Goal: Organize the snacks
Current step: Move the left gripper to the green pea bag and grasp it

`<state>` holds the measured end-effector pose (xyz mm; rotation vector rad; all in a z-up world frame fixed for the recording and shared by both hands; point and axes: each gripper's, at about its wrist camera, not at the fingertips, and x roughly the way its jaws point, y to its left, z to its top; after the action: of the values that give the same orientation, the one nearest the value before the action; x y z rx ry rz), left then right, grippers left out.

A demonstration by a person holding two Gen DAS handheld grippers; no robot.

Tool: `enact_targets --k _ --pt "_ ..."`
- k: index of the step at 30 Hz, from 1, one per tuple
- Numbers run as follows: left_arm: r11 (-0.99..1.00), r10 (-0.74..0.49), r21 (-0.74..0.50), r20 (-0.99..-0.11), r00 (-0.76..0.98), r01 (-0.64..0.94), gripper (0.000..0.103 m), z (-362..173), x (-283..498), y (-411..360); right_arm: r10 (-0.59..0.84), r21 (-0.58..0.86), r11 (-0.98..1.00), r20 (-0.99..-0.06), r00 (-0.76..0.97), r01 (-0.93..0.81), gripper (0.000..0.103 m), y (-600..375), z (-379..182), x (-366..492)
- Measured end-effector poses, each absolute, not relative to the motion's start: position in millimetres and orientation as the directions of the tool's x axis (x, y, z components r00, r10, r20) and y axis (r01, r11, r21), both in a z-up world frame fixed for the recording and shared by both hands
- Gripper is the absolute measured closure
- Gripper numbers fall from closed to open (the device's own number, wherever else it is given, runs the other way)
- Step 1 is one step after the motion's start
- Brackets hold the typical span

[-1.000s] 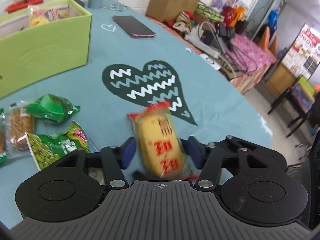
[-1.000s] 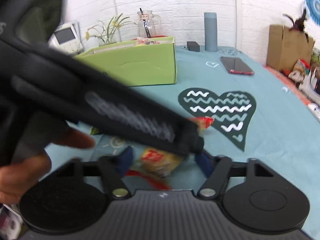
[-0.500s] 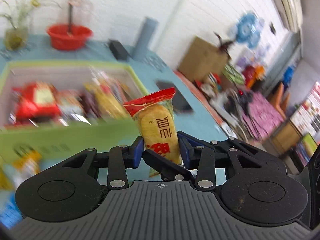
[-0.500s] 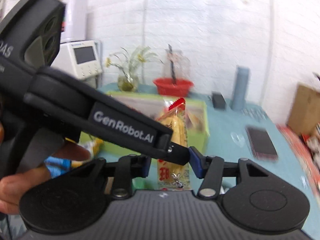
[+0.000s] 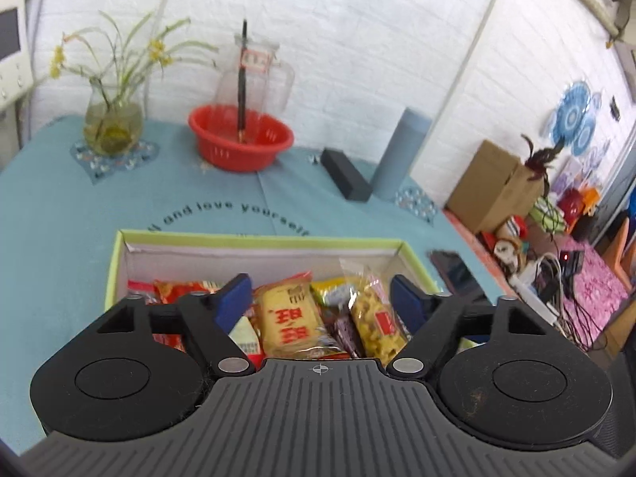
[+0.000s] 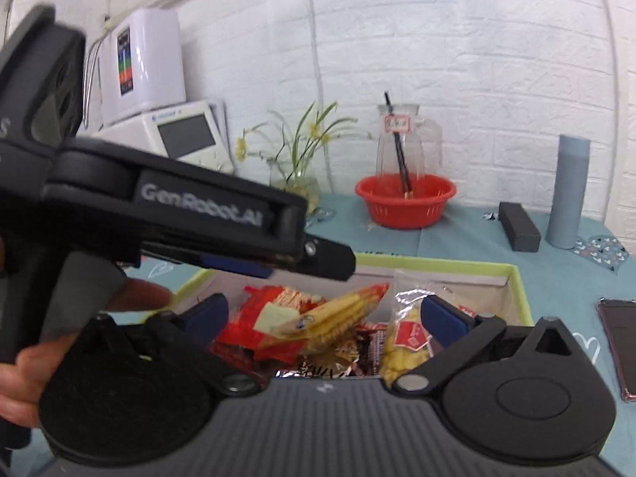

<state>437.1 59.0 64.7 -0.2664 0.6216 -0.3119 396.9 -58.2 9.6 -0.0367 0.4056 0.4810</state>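
A green box (image 5: 258, 239) holds several snack packets. My left gripper (image 5: 322, 300) is open above it, and the yellow rice-cracker packet with red print (image 5: 290, 318) lies loose between its blue pads on the other snacks. My right gripper (image 6: 324, 312) is also open over the box (image 6: 512, 278). In the right wrist view the left gripper's fingers (image 6: 318, 256) reach across just above the same yellow packet (image 6: 338, 314). A clear packet of yellow puffs (image 5: 375, 318) lies to its right.
On the teal tablecloth behind the box stand a red basin (image 5: 240, 139) with a glass jug, a flower vase (image 5: 113, 123), a grey cylinder (image 5: 401, 155) and a black case (image 5: 346, 175). A phone (image 6: 620, 342) lies to the right of the box.
My left gripper carried the yellow rice-cracker packet from the table up over the green box, then opened and let it go. The packet now lies in the box.
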Motion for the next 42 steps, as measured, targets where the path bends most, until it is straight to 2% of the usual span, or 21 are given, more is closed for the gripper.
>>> enact_targets --k 5,9,11,13,16,20,24,28,31,36,42 --pt "0.912 -0.384 -0.334 -0.489 0.783 0.238 0.033 76 411 57 0.322 -0.021 0.934 -0.38 0.867 -0.356 0.001 -58 26 372" --pt "0.911 -0.383 -0.333 -0.469 0.796 0.242 0.031 81 382 56 0.409 -0.037 0.882 -0.437 0.801 -0.471 0.001 -65 29 342" --pt "0.912 -0.38 -0.333 -0.469 0.798 0.239 0.03 80 366 56 0.392 -0.006 0.899 -0.433 0.812 -0.437 0.0 -78 24 320" --pt "0.914 -0.382 -0.323 -0.477 0.791 0.246 0.03 75 345 54 0.394 0.035 0.905 -0.442 0.806 -0.423 0.0 -94 14 298" --pt "0.907 -0.398 -0.339 -0.497 0.771 0.25 0.029 60 313 53 0.392 0.087 0.91 -0.503 0.77 -0.406 0.0 -112 -14 270" --pt "0.876 -0.45 -0.43 -0.566 0.691 0.218 0.031 24 276 52 0.427 0.142 0.893 -0.572 0.7 -0.428 0.0 -118 -54 250" --pt "0.849 -0.465 -0.513 -0.605 0.647 0.131 0.034 4 265 64 0.436 0.108 0.88 -0.569 0.697 -0.462 0.0 -105 -65 260" --pt "0.86 -0.424 -0.501 -0.592 0.685 0.099 0.032 12 252 75 0.477 0.162 0.857 -0.609 0.634 -0.489 0.0 -96 -73 275" --pt "0.872 -0.404 -0.478 -0.587 0.702 0.103 0.031 15 245 77 0.484 0.203 0.86 -0.617 0.62 -0.469 0.0 -96 -74 258" --pt "0.859 -0.448 -0.494 -0.595 0.667 0.137 0.031 6 243 69 0.524 0.27 0.844 -0.603 0.602 -0.463 0.0 -93 -75 206" --pt "0.843 -0.497 -0.515 -0.634 0.593 0.157 0.032 -13 246 51 0.395 0.157 0.91 -0.603 0.693 -0.383 0.0 -96 -73 208"
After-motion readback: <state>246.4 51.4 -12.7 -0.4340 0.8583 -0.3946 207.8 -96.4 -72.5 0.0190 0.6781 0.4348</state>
